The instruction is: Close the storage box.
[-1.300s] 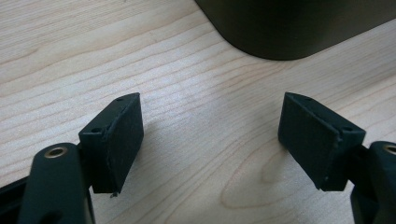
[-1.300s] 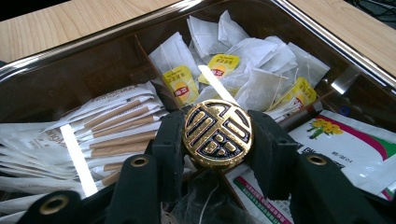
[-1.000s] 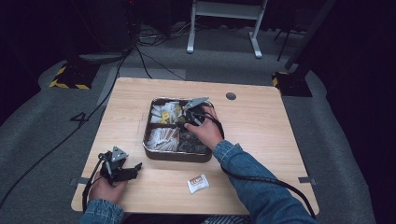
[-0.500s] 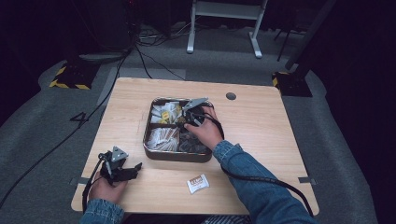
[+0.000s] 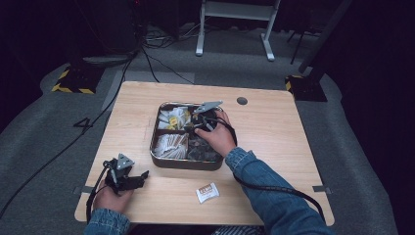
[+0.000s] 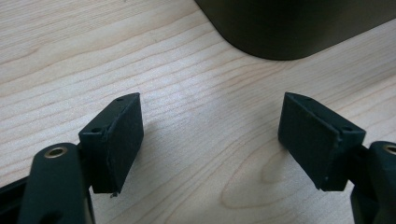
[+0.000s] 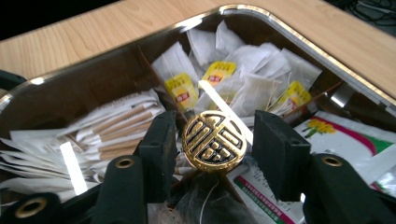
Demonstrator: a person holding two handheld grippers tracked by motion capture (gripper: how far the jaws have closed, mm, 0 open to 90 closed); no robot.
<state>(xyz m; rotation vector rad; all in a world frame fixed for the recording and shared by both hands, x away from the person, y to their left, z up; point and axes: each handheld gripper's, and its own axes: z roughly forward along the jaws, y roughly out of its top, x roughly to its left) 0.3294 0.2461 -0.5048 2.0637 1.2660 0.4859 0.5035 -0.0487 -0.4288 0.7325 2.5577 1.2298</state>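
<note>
Metal tray (image 5: 161, 159) with 4 compartments sits mid-table, holding tea bags (image 7: 243, 88), paper-wrapped sticks and packets. Over its centre knob (image 7: 214, 142), the right gripper (image 7: 215, 154) has just been opening; its jaws now stand beside the gold knob, apparently not pressing it. The left gripper (image 5: 128, 177) rests wide open and empty, near the table's front-left corner. 1 small packet (image 5: 207, 192) lies outside the tray, likely still to be put in.

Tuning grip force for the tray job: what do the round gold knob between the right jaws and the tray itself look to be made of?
Knob: likely cast metal or gilt plastic, shiny gold with a raised black-inlaid character. Tray: looks like polished metal, with a bright mirror-like rim and dark reflective walls. Right gripper has just been opening; the knob sits between its jaws with gaps either side.
</note>
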